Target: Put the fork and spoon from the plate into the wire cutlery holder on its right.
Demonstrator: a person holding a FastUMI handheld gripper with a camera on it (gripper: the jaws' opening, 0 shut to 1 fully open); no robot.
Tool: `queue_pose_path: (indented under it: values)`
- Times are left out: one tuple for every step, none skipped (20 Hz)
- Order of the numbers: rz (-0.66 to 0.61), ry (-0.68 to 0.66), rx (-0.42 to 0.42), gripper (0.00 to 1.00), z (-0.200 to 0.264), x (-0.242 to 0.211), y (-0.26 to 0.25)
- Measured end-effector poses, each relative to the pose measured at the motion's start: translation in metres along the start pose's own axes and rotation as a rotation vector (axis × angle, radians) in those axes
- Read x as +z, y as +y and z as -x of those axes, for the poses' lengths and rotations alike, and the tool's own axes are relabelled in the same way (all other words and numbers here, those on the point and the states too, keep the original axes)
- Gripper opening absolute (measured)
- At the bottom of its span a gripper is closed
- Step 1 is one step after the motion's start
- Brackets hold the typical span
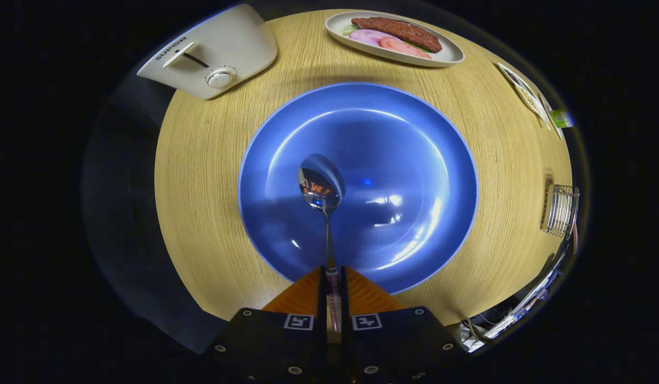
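The gripper (pixel 332 280) is clamped on the spoon (pixel 323 193) handle, its bowl held over the blue plate (pixel 415 160); this looks like the carrying step, so next swing right of the plate to the wire holder (pixel 560 210), then lower it in

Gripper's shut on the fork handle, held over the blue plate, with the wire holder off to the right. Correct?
Not quite: the gripper is shut on the spoon, not a fork, as the gripper view shows. It is over the blue plate, and the wire holder is off to the right.
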State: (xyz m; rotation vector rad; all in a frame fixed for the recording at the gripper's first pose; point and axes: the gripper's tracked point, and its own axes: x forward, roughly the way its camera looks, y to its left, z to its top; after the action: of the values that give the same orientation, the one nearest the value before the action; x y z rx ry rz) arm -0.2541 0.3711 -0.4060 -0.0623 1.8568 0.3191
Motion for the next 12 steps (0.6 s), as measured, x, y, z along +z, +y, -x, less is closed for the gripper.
queue_pose_path:
  values:
    - [-0.002, -0.010, 0.007, 0.10, 0.000, 0.004, 0.001]
    - [0.003, -0.016, 0.014, 0.08, 0.004, 0.004, 0.001]
    - [0.004, -0.022, 0.026, 0.08, 0.009, 0.005, 0.000]
    - [0.007, -0.029, 0.040, 0.07, 0.015, 0.005, -0.002]
    - [0.009, -0.040, 0.053, 0.07, 0.023, 0.006, -0.007]
    - [0.009, -0.056, 0.059, 0.07, 0.031, 0.007, -0.013]
    - [0.010, -0.071, 0.065, 0.07, 0.040, 0.007, -0.022]
    - [0.010, -0.086, 0.070, 0.07, 0.050, 0.007, -0.033]
    - [0.010, -0.102, 0.073, 0.07, 0.060, 0.007, -0.045]
    - [0.011, -0.120, 0.073, 0.07, 0.069, 0.006, -0.059]
    - [0.009, -0.133, 0.074, 0.07, 0.078, 0.005, -0.073]
    - [0.005, -0.143, 0.071, 0.07, 0.085, 0.003, -0.088]
